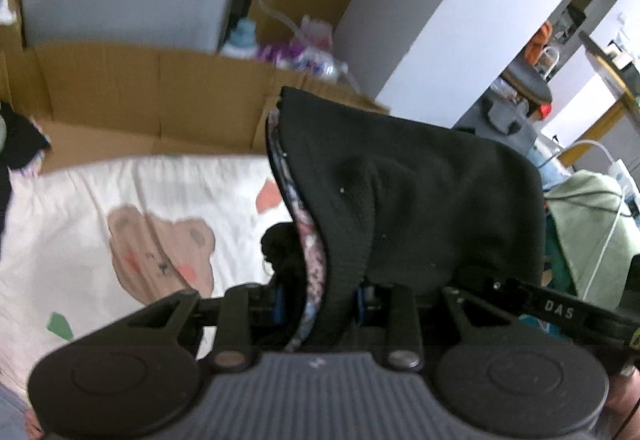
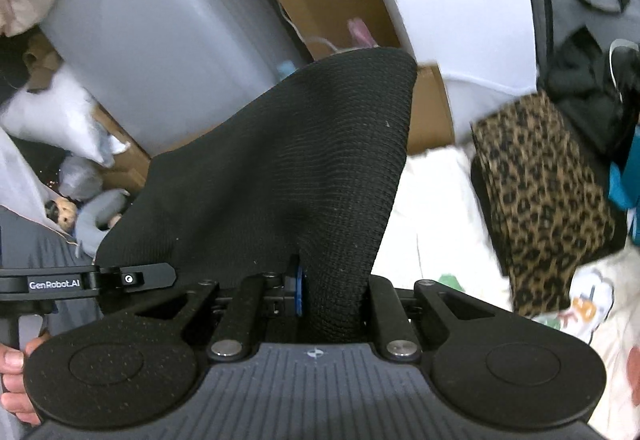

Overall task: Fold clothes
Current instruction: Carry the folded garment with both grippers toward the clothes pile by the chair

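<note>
We hold the black cloth point(image 1: 420, 199) aloft above the sheet point(image 1: 120, 199), left gripper point(image 1: 320, 300) and right gripper point(image 2: 332, 300) both clamped on it; uneven pull could slip an edge free.

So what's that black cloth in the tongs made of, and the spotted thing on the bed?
The black garment looks like a matte ribbed knit: fine rows of stitches show, with a floral patterned layer at its edge. The leopard-print piece seems a soft woven or fleecy fabric; blur leaves it open. Both tongs, left and right, are pinching the black garment.
</note>
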`<action>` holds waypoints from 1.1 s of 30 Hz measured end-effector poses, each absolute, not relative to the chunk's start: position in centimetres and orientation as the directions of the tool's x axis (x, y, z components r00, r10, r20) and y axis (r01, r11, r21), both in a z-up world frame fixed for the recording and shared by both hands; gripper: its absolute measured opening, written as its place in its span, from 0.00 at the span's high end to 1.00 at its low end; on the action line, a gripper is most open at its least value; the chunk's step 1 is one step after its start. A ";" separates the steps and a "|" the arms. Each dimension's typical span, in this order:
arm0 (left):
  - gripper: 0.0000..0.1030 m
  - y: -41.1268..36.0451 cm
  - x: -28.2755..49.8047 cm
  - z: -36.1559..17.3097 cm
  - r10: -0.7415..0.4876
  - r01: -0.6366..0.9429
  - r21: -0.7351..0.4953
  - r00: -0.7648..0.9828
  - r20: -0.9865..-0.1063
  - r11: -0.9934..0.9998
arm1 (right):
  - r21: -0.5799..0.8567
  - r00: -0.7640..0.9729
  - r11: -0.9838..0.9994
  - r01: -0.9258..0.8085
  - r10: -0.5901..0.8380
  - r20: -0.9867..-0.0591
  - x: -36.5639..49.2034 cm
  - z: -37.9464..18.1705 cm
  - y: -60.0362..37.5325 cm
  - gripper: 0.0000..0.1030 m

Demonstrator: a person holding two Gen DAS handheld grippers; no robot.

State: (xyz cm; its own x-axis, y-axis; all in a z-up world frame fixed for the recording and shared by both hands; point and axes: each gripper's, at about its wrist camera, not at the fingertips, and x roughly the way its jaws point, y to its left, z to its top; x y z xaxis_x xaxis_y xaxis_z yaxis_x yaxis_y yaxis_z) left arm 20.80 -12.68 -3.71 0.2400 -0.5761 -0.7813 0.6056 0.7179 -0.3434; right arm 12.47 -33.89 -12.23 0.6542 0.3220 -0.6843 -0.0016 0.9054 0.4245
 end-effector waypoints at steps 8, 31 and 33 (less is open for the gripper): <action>0.68 -11.6 18.8 3.3 -0.636 0.613 -0.367 0.300 -0.712 0.700 | 0.393 0.718 0.917 -0.074 0.322 -0.617 12.2 -3.6 -33.9 0.89; 0.68 -11.3 9.6 9.7 -0.750 0.667 -0.426 0.316 -0.581 0.611 | 0.285 0.823 0.954 -0.091 0.233 -0.518 1.6 7.9 -36.7 0.89; 0.68 -11.5 9.0 9.7 -0.761 0.678 -0.430 0.308 -0.570 0.596 | 0.279 0.827 0.957 -0.085 0.224 -0.515 0.8 8.3 -37.1 0.89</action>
State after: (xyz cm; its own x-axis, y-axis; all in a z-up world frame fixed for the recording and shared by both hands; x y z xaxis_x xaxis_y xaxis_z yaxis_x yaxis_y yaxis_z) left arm 9.03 -11.51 9.65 0.3079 -0.7614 -0.5705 0.6782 0.5962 -0.4297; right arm 0.78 -37.06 8.33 0.8275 0.2238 -0.5149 -0.0854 0.9566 0.2786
